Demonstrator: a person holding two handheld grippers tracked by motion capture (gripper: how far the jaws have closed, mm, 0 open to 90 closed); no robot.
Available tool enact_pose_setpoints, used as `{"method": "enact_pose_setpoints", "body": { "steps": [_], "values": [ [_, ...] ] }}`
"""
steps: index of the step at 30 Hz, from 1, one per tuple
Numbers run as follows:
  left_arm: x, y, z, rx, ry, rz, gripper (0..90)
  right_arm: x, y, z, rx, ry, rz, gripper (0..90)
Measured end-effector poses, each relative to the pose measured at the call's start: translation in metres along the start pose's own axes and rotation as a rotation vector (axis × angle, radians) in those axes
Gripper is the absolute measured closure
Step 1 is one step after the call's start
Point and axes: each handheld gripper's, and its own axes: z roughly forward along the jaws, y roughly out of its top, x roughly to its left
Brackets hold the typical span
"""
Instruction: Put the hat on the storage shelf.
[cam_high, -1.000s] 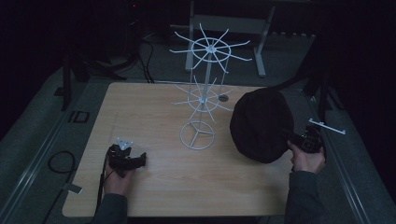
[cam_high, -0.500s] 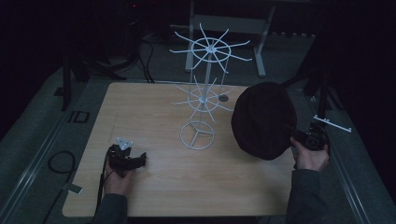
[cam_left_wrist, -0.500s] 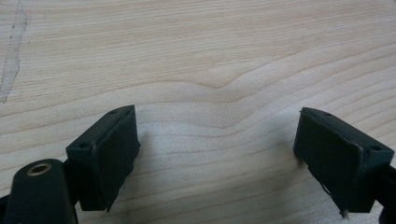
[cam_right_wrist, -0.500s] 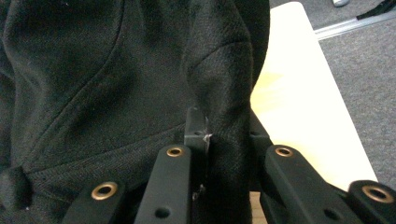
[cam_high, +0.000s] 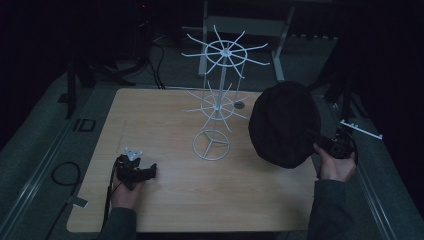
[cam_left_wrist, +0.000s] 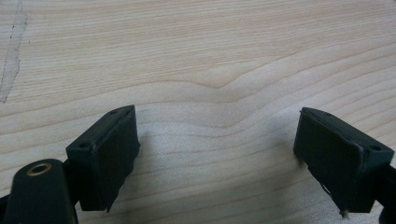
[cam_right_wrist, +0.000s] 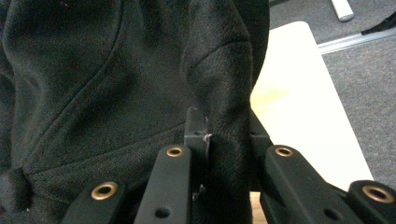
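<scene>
One black hat (cam_right_wrist: 116, 84) between right claw (cam_right_wrist: 219, 135) jaws

We see a black fabric cap (cam_high: 284, 124) and a white wire rack (cam_high: 216, 102). The wooden table (cam_high: 165, 130) is light beige with wavy grain lines.

No lettering, label, brand mark or number can be read anywhere in these views; the surfaces that show are plain, dark or too dim to tell.
</scene>
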Motion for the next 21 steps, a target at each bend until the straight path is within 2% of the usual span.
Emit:
{"method": "enact_pose_setpoints", "body": {
  "steps": [21],
  "values": [
    [0.0,0.0,0.0,-0.001,0.0,0.001,14.5,0.012,0.019,-0.006,-0.041,0.078,0.006,78.2]
  ]
}}
